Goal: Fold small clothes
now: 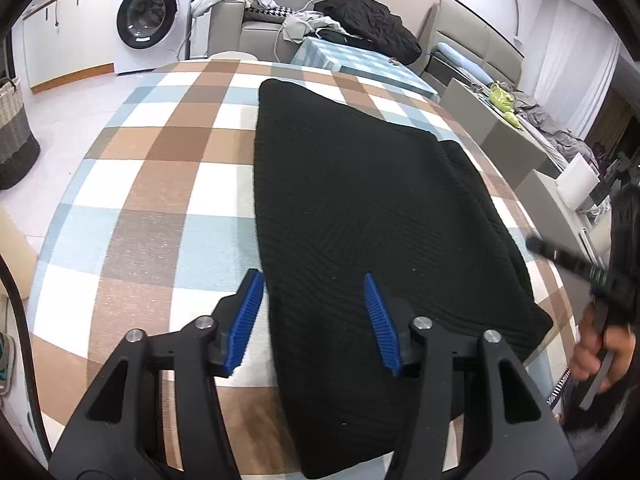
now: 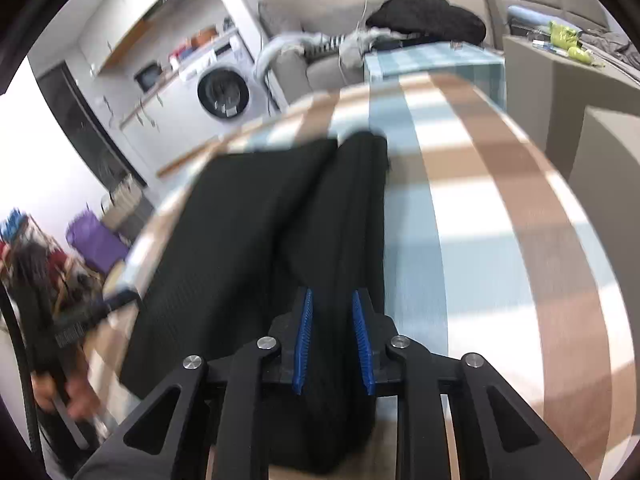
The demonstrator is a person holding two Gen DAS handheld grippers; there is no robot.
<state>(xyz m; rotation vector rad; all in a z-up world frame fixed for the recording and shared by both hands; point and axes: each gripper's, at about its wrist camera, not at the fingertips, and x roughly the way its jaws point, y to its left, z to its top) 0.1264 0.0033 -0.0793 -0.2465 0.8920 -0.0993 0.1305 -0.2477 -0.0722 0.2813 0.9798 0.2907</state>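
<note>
black knit garment [image 1: 360, 216] lies flat on the checked desk [image 1: 160, 184], partly folded, a narrower strip along its right edge. left gripper [image 1: 314, 320] hovers over the near left edge, jaws released and spread wide, nothing between them. right gripper [image 2: 333, 338] sits over the garment's right strip, jaws narrowed around a raised fold of cloth; actual contact cannot be told, view blurred.

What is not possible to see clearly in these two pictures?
- Near edge of the black garment: left wrist view, hidden behind the left claw.
- Whether the right claw grips cloth: right wrist view, motion blur.
- Checked tablecloth pattern: right wrist view, smeared.
</note>
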